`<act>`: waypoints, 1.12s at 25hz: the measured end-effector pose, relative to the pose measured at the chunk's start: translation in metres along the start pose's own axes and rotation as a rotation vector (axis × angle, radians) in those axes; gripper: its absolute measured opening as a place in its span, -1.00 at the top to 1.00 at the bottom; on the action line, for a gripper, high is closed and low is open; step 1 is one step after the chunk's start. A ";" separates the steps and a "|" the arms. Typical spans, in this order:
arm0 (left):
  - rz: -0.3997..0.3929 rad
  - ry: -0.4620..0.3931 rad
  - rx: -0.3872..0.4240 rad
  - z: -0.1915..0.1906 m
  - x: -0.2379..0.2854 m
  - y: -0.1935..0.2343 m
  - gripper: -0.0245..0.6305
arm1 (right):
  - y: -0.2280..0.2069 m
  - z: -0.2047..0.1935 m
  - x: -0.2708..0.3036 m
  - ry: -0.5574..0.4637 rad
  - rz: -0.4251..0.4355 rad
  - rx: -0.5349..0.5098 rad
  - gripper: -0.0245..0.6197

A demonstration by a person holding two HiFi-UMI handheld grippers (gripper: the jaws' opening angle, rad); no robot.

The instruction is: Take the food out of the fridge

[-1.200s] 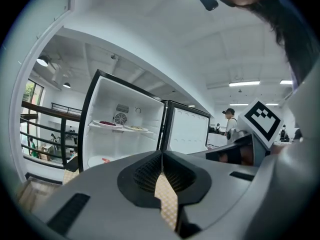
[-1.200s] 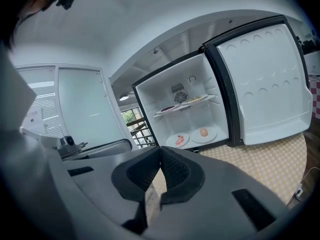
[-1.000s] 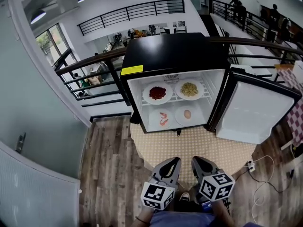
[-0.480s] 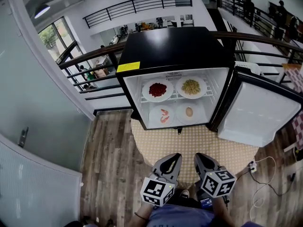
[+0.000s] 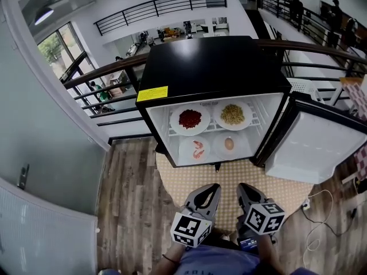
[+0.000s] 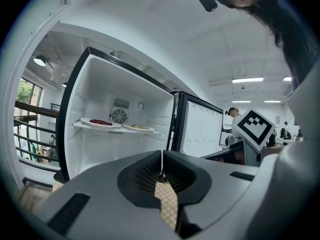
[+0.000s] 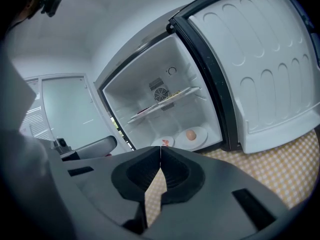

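A small black fridge stands open, its door swung to the right. On its upper shelf sit a plate of red food and a plate of pale noodles. Below lie a plate with shrimp and a plate with an egg-like piece. My left gripper and right gripper hover side by side in front of the fridge, well short of it, both shut and empty. The left gripper view shows the upper plates; the right gripper view shows the lower plates.
A round checked mat lies under the fridge on a wood-plank floor. A black railing runs behind the fridge. A white cable and plug lie on the floor at right. A grey wall stands at left.
The fridge has grown a little larger and nearer in the head view. Both grippers have moved slightly toward it, still shut.
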State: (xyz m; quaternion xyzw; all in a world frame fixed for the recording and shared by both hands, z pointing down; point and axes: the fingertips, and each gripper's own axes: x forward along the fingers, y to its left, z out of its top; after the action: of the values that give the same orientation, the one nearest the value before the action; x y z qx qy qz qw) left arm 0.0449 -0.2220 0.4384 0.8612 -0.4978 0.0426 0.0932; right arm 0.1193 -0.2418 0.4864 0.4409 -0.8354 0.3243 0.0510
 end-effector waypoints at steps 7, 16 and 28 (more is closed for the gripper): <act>-0.083 0.048 -0.025 -0.014 0.038 0.032 0.86 | -0.031 0.009 0.046 0.012 -0.054 0.077 0.88; -0.147 0.087 -0.024 -0.037 0.079 0.066 0.86 | -0.080 0.020 0.105 -0.009 -0.140 0.147 0.88; -0.197 0.152 -0.048 -0.061 0.103 0.078 0.86 | -0.124 -0.010 0.162 0.066 -0.172 0.354 0.70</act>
State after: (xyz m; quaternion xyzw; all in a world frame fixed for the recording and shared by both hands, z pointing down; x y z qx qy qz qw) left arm 0.0297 -0.3353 0.5241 0.8978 -0.4030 0.0866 0.1549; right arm 0.1149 -0.3995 0.6154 0.5017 -0.7225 0.4749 0.0274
